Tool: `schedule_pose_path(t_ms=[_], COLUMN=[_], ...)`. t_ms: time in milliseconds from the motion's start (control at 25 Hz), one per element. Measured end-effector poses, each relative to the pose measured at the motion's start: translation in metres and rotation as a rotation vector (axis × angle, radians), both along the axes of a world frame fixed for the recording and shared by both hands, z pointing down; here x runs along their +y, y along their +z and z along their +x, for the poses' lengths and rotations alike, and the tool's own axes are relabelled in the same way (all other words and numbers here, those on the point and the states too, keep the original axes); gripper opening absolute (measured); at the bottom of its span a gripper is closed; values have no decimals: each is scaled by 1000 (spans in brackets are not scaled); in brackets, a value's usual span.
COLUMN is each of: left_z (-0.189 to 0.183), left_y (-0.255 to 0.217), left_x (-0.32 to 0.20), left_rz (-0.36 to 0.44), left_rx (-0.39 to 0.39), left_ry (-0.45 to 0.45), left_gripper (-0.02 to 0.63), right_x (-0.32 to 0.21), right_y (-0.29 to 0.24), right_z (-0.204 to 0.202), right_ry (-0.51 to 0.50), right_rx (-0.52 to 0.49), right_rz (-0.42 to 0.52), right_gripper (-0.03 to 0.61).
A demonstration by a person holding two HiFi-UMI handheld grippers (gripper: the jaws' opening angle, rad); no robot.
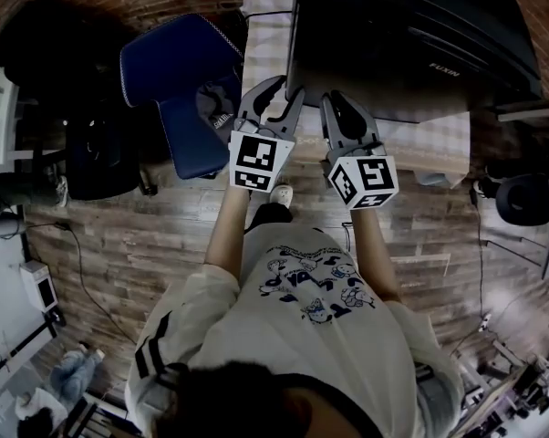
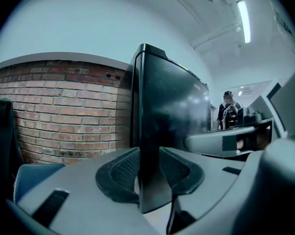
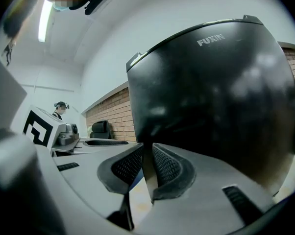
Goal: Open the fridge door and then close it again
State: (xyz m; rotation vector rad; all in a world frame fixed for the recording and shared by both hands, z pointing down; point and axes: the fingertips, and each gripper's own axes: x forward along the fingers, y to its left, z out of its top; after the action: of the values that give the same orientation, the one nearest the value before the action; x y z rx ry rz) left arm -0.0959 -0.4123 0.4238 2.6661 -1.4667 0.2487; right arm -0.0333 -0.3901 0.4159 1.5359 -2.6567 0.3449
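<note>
A black mini fridge (image 1: 411,35) marked FUXIN stands on a table with a checked cloth (image 1: 429,140). Both grippers sit at the left edge of its door. In the left gripper view the door's thin edge (image 2: 148,131) runs straight between the two pads of my left gripper (image 2: 149,165), which press on it from both sides. My right gripper (image 3: 147,166) holds the same edge lower on the glossy front (image 3: 216,97), pads tight against it. From the head view the left gripper (image 1: 286,88) and right gripper (image 1: 346,108) are side by side. How far the door stands ajar is unclear.
A blue chair (image 1: 183,80) stands left of the fridge, close to my left gripper. A brick wall (image 2: 64,111) runs behind. Wooden floor (image 1: 147,235) lies below. Dark equipment (image 1: 525,199) sits at the right, and a person (image 2: 229,109) stands far off.
</note>
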Motion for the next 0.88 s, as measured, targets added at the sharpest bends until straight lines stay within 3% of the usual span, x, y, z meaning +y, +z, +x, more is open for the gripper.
schedule_pose_path(t_ms=[880], left_z=[3], left_y=[-25], left_x=[49], left_rz=[50], left_rx=[10], left_ry=[-3], left_gripper=[135], right_x=[42], right_y=[-16], right_z=[-3], right_ry=[47], right_rx=[-17], right_rz=[36], right_gripper=[71])
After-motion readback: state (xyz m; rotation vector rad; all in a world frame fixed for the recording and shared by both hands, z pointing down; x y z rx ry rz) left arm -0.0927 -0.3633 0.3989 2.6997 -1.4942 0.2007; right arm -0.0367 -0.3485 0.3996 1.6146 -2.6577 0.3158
